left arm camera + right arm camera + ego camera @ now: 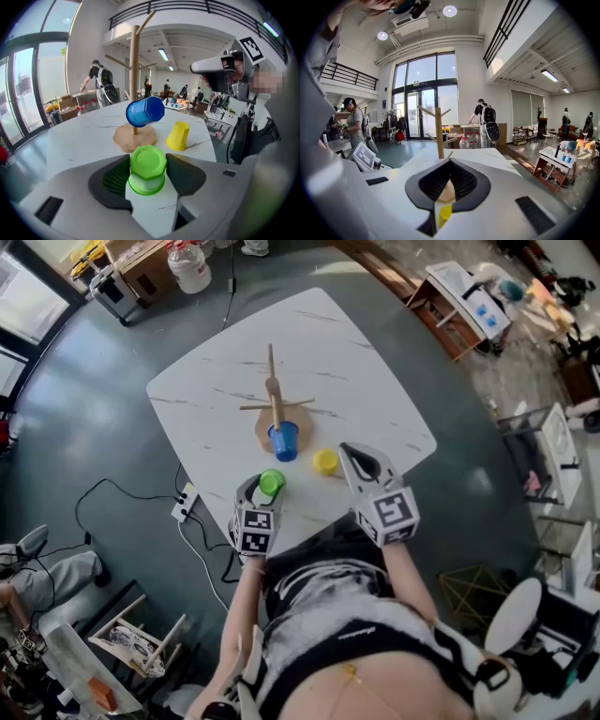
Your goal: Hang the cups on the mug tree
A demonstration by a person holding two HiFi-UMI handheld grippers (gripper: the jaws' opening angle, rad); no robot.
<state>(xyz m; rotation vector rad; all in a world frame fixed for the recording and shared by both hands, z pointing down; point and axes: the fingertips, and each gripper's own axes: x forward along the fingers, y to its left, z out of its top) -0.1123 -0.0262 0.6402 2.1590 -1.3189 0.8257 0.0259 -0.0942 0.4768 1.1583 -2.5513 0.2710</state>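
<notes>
A green cup [147, 168] stands upside down on the white marble table [356, 381], between the jaws of my left gripper [148, 173]. The pads flank it closely and are open. In the head view the green cup [271, 484] is near the table's front edge, in front of my left gripper [265, 486]. The wooden mug tree [274, 390] stands mid-table with a blue cup [284, 440] hanging on a low peg. A yellow cup [324, 461] sits upside down beside the tree's base. My right gripper [356, 457] hovers just right of it, shut and empty.
A white power strip and black cables [184, 506] lie on the floor by the table's left front corner. A water jug [191, 266] and boxes stand beyond the far edge. Desks and shelves [459, 296] line the right side.
</notes>
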